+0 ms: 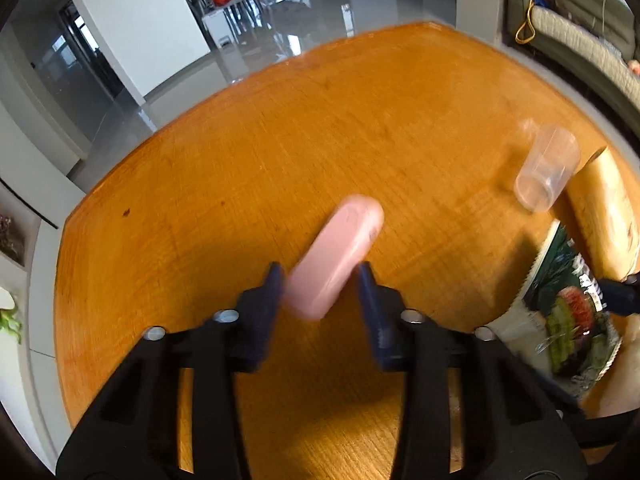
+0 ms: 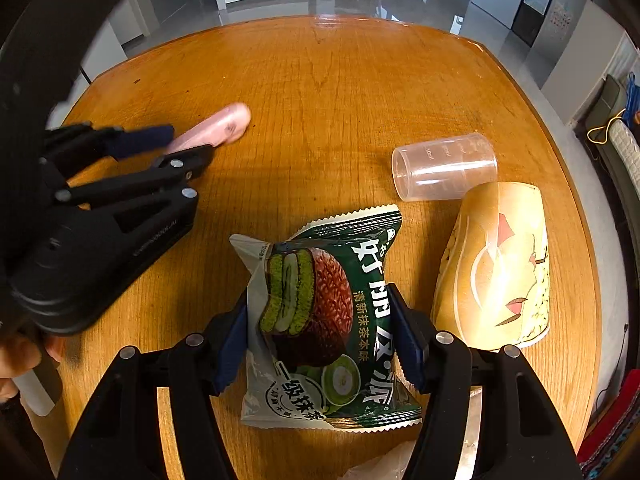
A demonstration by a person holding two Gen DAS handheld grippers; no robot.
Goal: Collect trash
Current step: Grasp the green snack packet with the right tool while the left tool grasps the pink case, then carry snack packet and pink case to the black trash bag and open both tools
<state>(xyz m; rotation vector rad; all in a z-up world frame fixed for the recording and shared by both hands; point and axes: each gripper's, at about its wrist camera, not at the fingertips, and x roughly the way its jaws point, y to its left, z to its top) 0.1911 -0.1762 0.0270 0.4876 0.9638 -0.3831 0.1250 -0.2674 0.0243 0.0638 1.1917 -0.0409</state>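
A pink oblong item (image 1: 334,256) sits between the fingers of my left gripper (image 1: 320,280), which is shut on it just above the round wooden table (image 1: 280,140); it also shows in the right wrist view (image 2: 212,128) with the left gripper (image 2: 180,144). My right gripper (image 2: 320,332) is closed around a green matcha pie wrapper (image 2: 324,320) lying on the table (image 2: 320,100). The wrapper shows at the right in the left wrist view (image 1: 568,312).
A clear plastic measuring cup (image 2: 444,166) lies on its side next to a tipped yellow paper cup (image 2: 496,264); both show in the left wrist view, cup (image 1: 548,168) and paper cup (image 1: 604,216). A sofa (image 1: 580,32) stands beyond the table.
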